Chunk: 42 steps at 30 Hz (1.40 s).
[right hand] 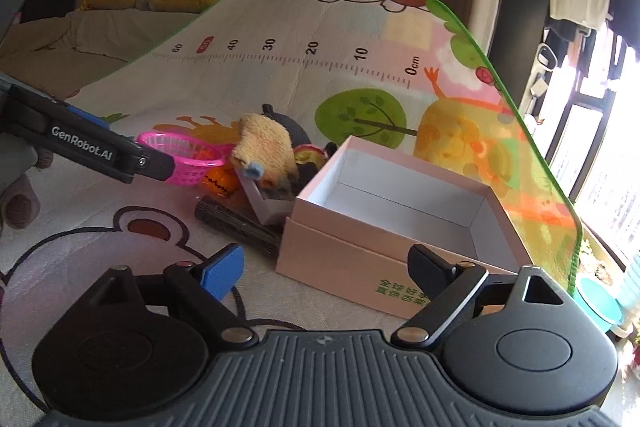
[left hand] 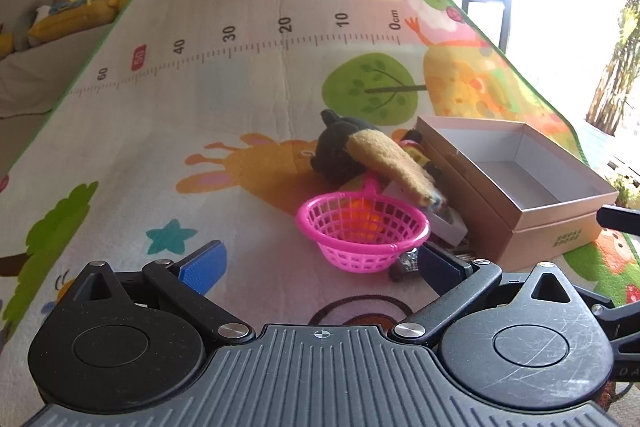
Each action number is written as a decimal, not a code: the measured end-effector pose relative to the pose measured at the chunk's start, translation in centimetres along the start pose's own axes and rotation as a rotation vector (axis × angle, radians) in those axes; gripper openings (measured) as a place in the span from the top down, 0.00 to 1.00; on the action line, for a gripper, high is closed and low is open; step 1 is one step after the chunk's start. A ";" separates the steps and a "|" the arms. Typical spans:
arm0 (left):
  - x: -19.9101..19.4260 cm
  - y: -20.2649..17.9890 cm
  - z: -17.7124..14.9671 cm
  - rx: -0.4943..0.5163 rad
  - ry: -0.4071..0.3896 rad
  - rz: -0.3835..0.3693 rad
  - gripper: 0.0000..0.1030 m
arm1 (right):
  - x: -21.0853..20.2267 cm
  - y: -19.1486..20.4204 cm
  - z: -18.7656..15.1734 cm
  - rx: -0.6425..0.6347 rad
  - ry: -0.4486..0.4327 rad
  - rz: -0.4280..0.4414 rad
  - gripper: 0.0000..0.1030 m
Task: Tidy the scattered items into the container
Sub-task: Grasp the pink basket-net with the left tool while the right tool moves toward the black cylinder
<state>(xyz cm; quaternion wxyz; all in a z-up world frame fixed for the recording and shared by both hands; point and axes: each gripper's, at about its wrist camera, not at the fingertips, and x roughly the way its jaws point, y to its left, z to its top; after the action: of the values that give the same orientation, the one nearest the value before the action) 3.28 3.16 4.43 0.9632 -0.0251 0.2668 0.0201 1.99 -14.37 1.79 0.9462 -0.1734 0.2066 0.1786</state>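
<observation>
Left hand-held gripper (left hand: pixel 320 263): spread wide, holding nothing, low over the play mat (left hand: pixel 200 131). Just ahead, between the blue pads (left hand: pixel 208 263), a pink basket (left hand: pixel 362 233) with something orange showing through its mesh. Beyond it, a black plush toy (left hand: pixel 340 151) with a tan fuzzy piece (left hand: pixel 396 163) draped across, piled against the left wall of an open cardboard box (left hand: pixel 520 183), ahead and to the right.

Right hand-held gripper (right hand: pixel 328 271): also wide open and empty, with the box (right hand: pixel 400 223) directly ahead and its near wall close to the fingertips. Ahead-left, a dark ridged block (right hand: pixel 236 223) and a small grey box (right hand: pixel 268 203) beside the carton; the other gripper's finger reaching in from far left toward the basket (right hand: pixel 188 157).
</observation>
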 end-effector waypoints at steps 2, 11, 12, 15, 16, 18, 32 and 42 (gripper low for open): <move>-0.4 1.2 0.4 -0.029 0.000 0.038 0.00 | 0.8 1.3 1.1 -0.063 0.014 0.067 0.37; -2.3 4.2 0.8 -0.039 -0.054 0.096 0.00 | 7.9 5.3 3.5 -0.210 0.082 0.131 0.51; -2.5 4.0 0.5 -0.018 -0.077 0.114 0.00 | 8.6 5.6 3.5 -0.224 0.089 0.125 0.51; -2.7 3.4 -0.2 0.041 -0.117 0.132 0.00 | 10.2 6.5 3.0 -0.267 0.103 0.104 0.52; -2.7 3.2 -0.2 0.048 -0.110 0.119 0.00 | 10.3 6.6 3.0 -0.262 0.092 0.108 0.54; -2.7 3.1 -0.3 0.039 -0.093 0.083 0.00 | 10.0 6.4 3.2 -0.235 0.101 0.125 0.61; 0.0 -1.9 -1.0 0.190 -0.020 -0.055 0.00 | -2.8 1.8 -3.5 -0.159 0.075 0.076 0.67; 5.1 -3.1 -0.4 0.184 0.034 0.011 0.00 | -5.2 -5.2 -6.1 0.266 -0.039 -0.010 0.01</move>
<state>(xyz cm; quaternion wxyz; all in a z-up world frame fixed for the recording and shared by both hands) 7.58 0.22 1.57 0.9566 0.0647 0.2840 0.0006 -2.32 -22.74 0.26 0.9655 -0.0440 0.2093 0.1484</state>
